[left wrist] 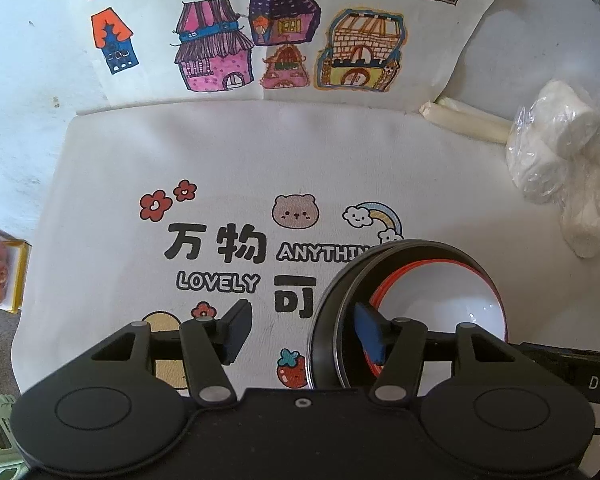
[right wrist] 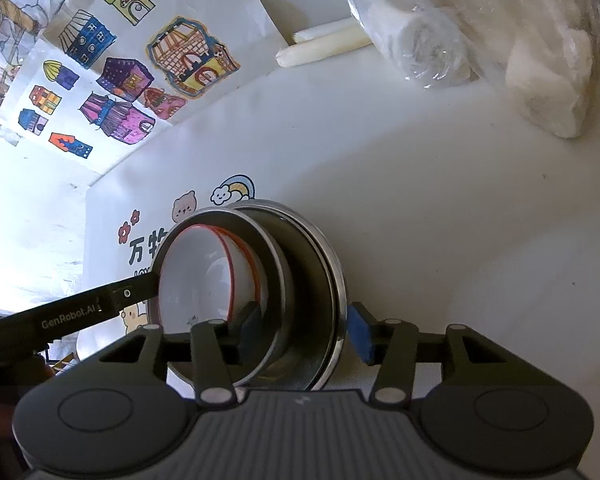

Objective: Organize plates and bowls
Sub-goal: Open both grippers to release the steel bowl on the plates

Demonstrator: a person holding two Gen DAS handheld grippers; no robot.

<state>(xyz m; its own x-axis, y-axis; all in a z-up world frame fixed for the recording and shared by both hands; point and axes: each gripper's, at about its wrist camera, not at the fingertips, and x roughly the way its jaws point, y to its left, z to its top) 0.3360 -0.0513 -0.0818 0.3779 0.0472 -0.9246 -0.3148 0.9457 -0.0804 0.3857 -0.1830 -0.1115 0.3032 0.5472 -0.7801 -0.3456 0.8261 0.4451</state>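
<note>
White, orange-rimmed bowl (left wrist: pixel 440 300) nested inside stacked black bowls (right wrist: pixel 300 280) on the printed mat (left wrist: pixel 220 160).

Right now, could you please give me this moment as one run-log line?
stack: white bowl nested in dark metal dishes | left hand-held gripper: open, straddling rim | right hand-held gripper: open, straddling rim | surface: printed mat

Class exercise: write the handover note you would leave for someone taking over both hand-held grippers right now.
Left hand-held gripper: open, straddling the near rim of the bowl stack; one finger outside, one inside, pads not pressing.
Right hand-held gripper: open, straddling the opposite rim the same way; nothing gripped.
Things: a white bowl with an orange rim sits nested in a dark metal-rimmed bowl, inside another metal-rimmed bowl, on the printed mat.
Done: these bowls are stacked together.
Left: pull both grippers clear. No loose plates show in either view, so check the surroundings.
</note>
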